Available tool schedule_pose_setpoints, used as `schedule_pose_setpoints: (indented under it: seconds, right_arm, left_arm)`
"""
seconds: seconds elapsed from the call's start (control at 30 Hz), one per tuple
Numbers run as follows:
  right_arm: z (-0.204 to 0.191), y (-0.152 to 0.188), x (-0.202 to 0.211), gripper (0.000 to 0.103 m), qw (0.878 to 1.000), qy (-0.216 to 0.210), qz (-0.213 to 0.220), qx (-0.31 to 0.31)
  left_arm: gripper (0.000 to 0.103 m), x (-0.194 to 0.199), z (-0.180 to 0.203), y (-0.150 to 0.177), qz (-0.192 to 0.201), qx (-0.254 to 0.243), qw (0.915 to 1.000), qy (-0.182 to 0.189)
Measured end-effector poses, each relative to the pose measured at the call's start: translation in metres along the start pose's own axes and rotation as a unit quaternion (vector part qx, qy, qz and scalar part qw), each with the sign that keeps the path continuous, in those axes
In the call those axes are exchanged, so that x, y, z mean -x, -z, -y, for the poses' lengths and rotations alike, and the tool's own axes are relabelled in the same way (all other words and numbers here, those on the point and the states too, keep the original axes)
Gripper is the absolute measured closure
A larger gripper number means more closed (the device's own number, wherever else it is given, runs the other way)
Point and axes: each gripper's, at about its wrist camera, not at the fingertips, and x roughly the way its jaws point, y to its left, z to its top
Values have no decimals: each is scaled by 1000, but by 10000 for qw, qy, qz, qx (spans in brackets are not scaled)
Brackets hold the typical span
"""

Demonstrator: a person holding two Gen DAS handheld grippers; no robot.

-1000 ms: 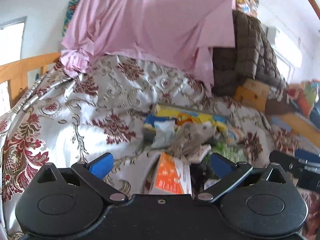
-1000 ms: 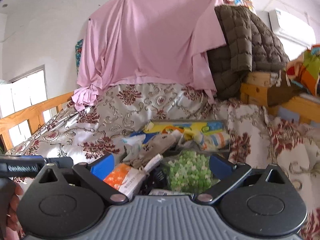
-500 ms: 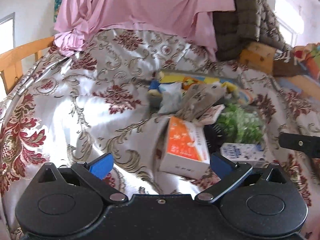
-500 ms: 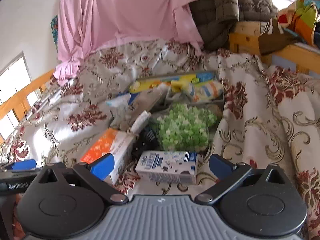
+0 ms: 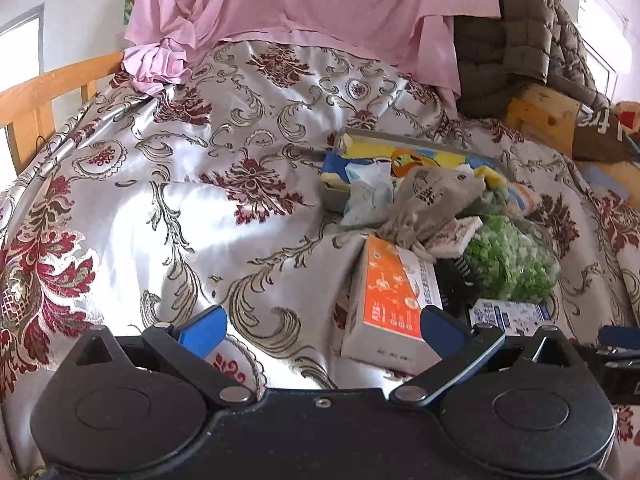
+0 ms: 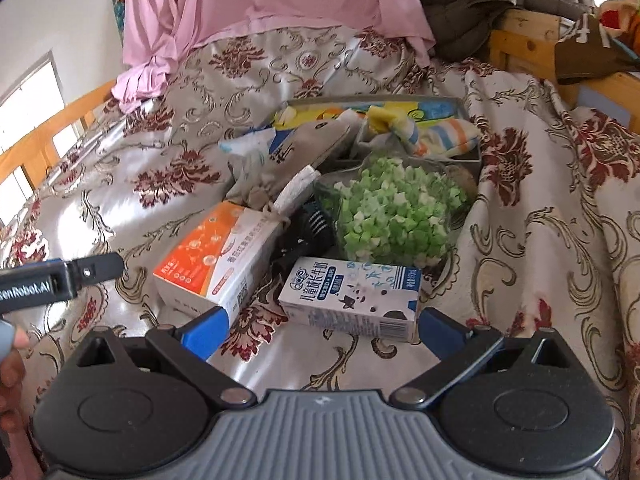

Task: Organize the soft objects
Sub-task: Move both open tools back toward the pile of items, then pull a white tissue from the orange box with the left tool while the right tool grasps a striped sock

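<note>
A pile of things lies on the patterned bed cover (image 5: 168,208). An orange and white tissue box (image 5: 390,300) (image 6: 216,256) lies nearest. Behind it are a grey cloth pouch (image 5: 432,200) (image 6: 304,152), a bag of green pieces (image 5: 508,256) (image 6: 392,212), a blue and white milk carton (image 6: 352,296) (image 5: 508,314) and a striped soft toy (image 6: 444,132) in a grey tray (image 6: 472,160). My left gripper (image 5: 322,330) is open and empty, left of the tissue box. My right gripper (image 6: 320,330) is open and empty, just before the milk carton.
A pink sheet (image 5: 312,12) hangs behind the bed. A brown quilt (image 5: 516,28) is draped over a wooden frame (image 5: 544,116) at the right. A wooden rail (image 5: 52,92) runs along the left. The left gripper's body (image 6: 52,280) shows in the right wrist view.
Both grippers have pulled back and tilted down, so the pile shows lower and fuller. The milk carton has come into view. Both stay open and empty.
</note>
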Motion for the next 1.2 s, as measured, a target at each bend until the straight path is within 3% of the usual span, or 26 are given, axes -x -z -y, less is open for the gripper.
schedule_pose_setpoints:
  seconds: [0.2,0.33,0.5,0.67,0.9,1.2]
  right_arm:
    - [-11,-2,-8,0,9993,-63,73,355]
    - [-24,-4,-12,0,9946,95,356,972]
    - [-34,-5,-16,0,9820,290,679,1741]
    - [-36,-8,-27,1,9683,459,803,2322]
    - [-43,-1,-45,17,9492,545,777,3000]
    - [-50,-1,-71,41,9412,453,540,3303]
  left_arm:
    - [1,-1,-4,-6,117,-2,9999,39]
    - [1,-5,-3,-11,199,-64,9998,75]
    - [1,-16,10,-19,311,-684,9967,309]
    - [1,-29,25,-27,496,-1138,9889,811]
    - [2,-58,46,-38,536,-1657,9750,1381]
    - [11,-95,68,-44,470,-2205,9561,1873]
